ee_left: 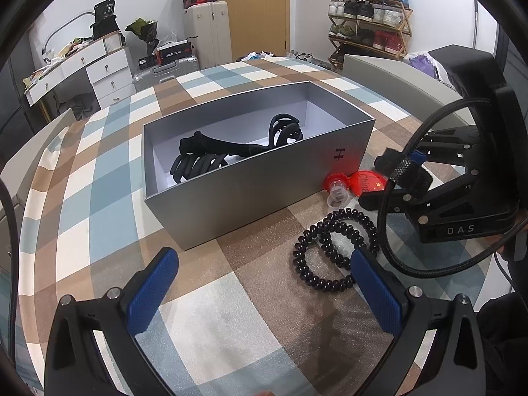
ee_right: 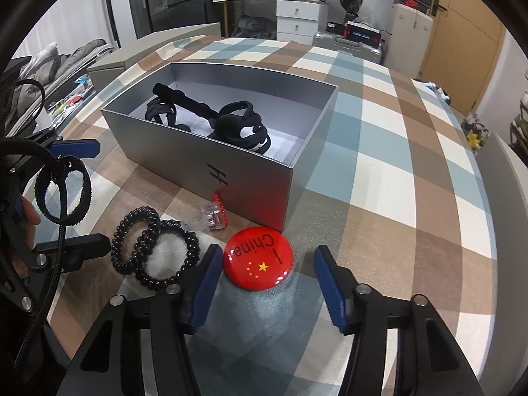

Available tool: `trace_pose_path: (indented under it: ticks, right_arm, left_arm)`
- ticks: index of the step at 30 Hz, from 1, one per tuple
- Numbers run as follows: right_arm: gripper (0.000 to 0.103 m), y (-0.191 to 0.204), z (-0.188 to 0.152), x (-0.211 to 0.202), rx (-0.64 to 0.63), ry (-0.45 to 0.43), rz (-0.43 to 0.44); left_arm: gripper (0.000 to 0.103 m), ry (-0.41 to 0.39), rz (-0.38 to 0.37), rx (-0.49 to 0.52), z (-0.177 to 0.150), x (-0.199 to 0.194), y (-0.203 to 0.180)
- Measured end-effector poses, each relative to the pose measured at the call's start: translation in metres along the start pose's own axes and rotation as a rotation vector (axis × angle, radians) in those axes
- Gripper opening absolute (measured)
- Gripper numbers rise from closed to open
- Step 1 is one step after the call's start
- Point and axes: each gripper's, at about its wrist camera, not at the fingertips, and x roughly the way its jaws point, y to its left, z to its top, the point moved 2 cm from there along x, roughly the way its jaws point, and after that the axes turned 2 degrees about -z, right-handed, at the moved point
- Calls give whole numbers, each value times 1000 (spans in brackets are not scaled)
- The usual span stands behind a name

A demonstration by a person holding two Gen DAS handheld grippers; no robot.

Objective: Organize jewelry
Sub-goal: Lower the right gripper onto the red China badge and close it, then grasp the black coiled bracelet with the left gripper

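Observation:
An open grey box point(ee_left: 264, 194) point(ee_right: 264, 178) stands on the checked tablecloth and holds black hair clips and ties point(ee_left: 231, 155) point(ee_right: 231, 125). Two black coiled hair ties point(ee_left: 333, 247) point(ee_right: 155, 247) lie on the cloth in front of it, beside a red-topped clear plastic piece point(ee_left: 336, 184) point(ee_right: 214, 214) and a red China badge point(ee_left: 368, 181) point(ee_right: 259, 262). My left gripper point(ee_left: 264, 290) is open and empty, its right finger next to the coiled ties. My right gripper point(ee_right: 267, 283) is open, low over the cloth, with the badge between its fingers.
The box's grey lid point(ee_left: 396, 76) point(ee_right: 148, 52) lies at the table's far side. The checked tablecloth point(ee_left: 214, 313) point(ee_right: 396, 151) covers the table. The other gripper shows in each view, the right in the left wrist view point(ee_left: 462, 181), the left in the right wrist view point(ee_right: 49, 198). Drawers, suitcases and a shoe rack stand behind.

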Motion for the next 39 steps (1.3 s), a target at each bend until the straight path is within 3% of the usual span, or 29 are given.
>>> trace_pose_path:
  ticks: [2,8,17,27,31,37,39]
  right_arm:
    - [42,1,0,-1,-6,1,5]
    - [42,-1,0,-8,-11,-19,23]
    - [42,-18,9,-50,51,-141,71]
    - [42,-12,10,-45,43,-134,82]
    - [42,-13,10,-46,47,-138,85]
    - [42,-15,10,-48,53,-144,88]
    - [42,-15,10,-48,53,-145,88]
  left_arm:
    - [102,-1,-3,1,0,0,0]
    - [102,9,-17,9,-1,1,-3]
    - [102,34,-73,6,-3,7,-9]
    - [102,49,-69,-58,-2,14,-10]
    - [101,42,-100,-55,-2,15,-14]
    - [81,48,-130,0,-5,15,-27]
    - [69,38,-141,25,-6,12,-31]
